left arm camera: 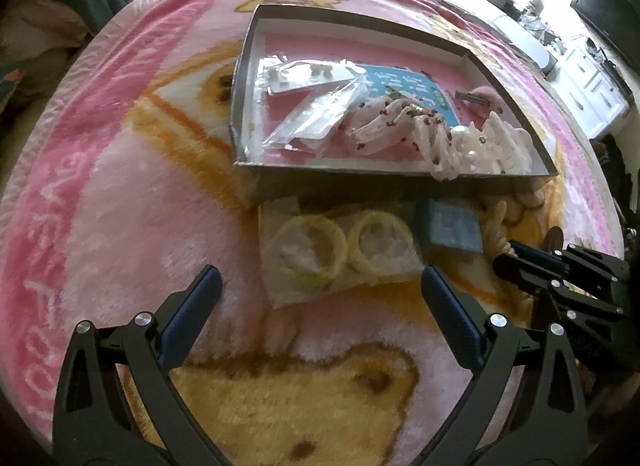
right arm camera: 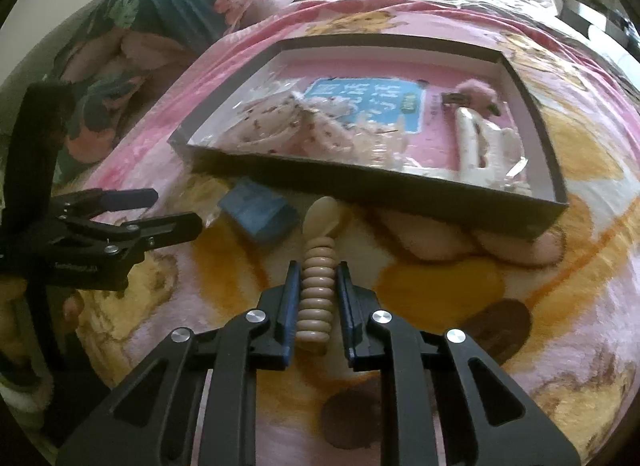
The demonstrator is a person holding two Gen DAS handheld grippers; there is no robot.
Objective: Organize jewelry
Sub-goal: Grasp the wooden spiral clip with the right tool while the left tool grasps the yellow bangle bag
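Task partly done, by my read. The shallow dark box [left arm camera: 400,173] sits on the pink cartoon blanket [left arm camera: 120,205] on the bed and already holds a pile: clear packets of small earrings [left arm camera: 308,77], a blue printed card [left arm camera: 404,83], a white beaded piece with dark red beads [left arm camera: 400,125], a white hair claw clip [left arm camera: 504,141] at the right end, and a pink fluffy clip [right arm camera: 478,95] near the far wall. Left outside, just in front of the box: a clear bag with two yellow rings [left arm camera: 344,246], a small blue box [left arm camera: 454,227] beside it, and a beige ribbed hair clip [right arm camera: 318,290]. The right tool [right arm camera: 318,278] has its jaws narrowed onto the ribbed stem of that beige clip, pads pressing both sides; the clip looks to be lying on the blanket, not yet lifted. The left tool [left arm camera: 320,298] is spread wide and holding nothing, hovering near the bag of yellow rings, which lies just beyond its tips. Remaining, as I judge it: three loose items go into the box; the contents are heaped rather than sorted, so some tidying may follow.
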